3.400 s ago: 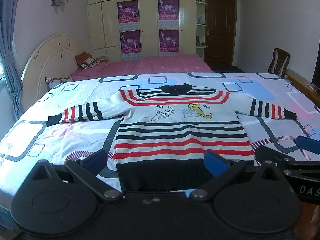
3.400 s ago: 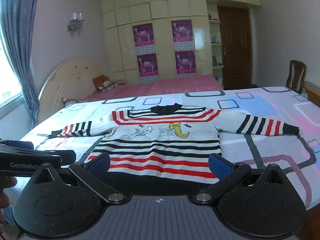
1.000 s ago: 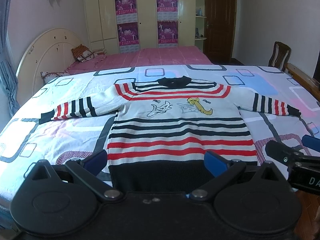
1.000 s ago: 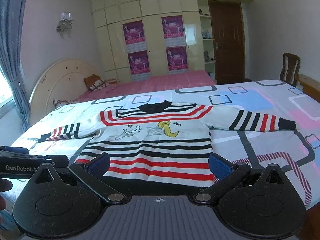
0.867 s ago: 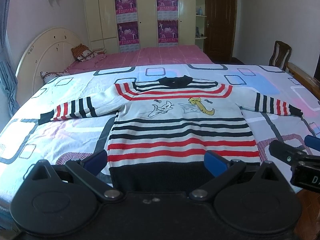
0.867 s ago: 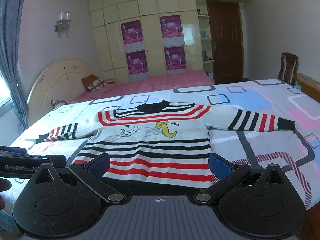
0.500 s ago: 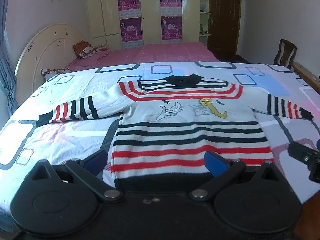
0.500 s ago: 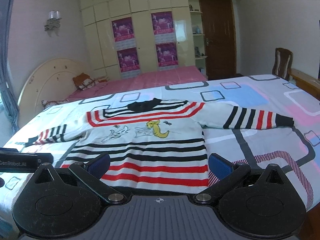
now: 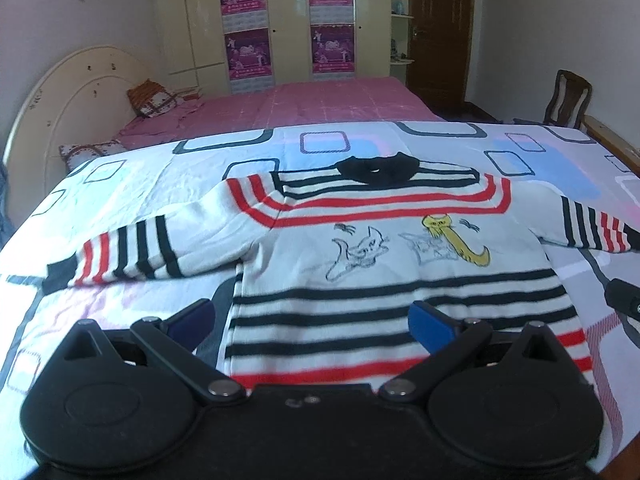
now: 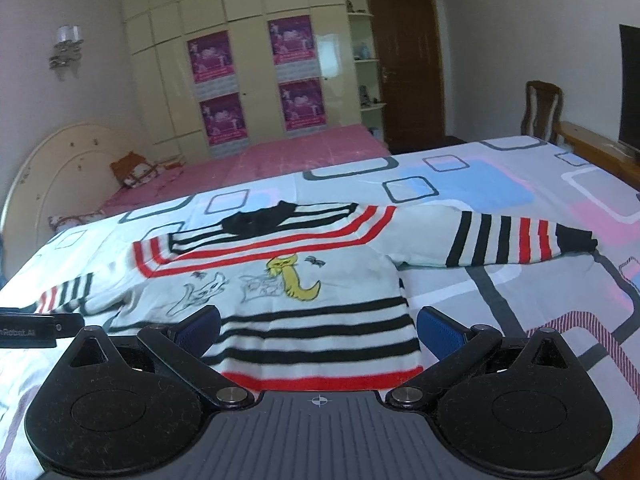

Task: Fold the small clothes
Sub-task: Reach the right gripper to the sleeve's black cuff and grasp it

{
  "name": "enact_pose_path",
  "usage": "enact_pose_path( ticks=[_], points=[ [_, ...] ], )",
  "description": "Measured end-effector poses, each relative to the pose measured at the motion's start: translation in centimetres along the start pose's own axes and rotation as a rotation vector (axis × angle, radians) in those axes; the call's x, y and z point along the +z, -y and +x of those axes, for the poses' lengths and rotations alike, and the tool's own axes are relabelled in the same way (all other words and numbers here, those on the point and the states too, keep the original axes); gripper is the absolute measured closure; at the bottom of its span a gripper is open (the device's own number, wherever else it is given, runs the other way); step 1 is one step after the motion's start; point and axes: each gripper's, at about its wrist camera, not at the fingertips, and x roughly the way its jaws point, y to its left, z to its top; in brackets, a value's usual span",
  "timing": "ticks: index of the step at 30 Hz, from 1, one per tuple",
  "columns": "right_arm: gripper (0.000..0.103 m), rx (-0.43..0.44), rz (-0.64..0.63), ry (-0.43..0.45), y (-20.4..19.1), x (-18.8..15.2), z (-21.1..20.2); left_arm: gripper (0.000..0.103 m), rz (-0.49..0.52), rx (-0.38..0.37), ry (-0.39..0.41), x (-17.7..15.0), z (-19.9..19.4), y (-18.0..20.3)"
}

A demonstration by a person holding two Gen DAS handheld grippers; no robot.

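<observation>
The bed (image 9: 120, 184) carries a striped sweater (image 9: 360, 248), spread flat with both sleeves out, directly ahead of both claws. The left claw (image 9: 312, 322) is wide open and holds nothing. The right claw (image 10: 318, 326) is also wide open, empty, above the sweater's lower part.

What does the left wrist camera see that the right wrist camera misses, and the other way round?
Only the left wrist view shows the whole left sleeve, right out to its black cuff. Only the right wrist view shows the whole right sleeve and a dark screen by the wall. Both show the striped sweater lying flat on the bed, the posters on the wardrobe, the wooden chair, and open jaws.
</observation>
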Motion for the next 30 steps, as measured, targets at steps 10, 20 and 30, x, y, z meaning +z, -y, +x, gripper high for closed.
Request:
enact_pose_path(
  ticks=[10, 20, 30],
  points=[
    [0.0, -0.088, 0.081, -0.032, 0.2, 1.8, 4.3, 0.0, 0.002, -0.067, -0.036, 2.6, 5.2, -2.1],
    [0.0, -0.149, 0.13, -0.026, 5.1, 3.2, 7.3, 0.0, 0.025, -0.069, -0.034, 4.0, 9.0, 0.2],
    [0.001, -0.194, 0.18, -0.058, 16.5, 4.4, 11.9, 0.0, 0.013, -0.031, -0.036, 4.8, 12.2, 6.1]
  ],
)
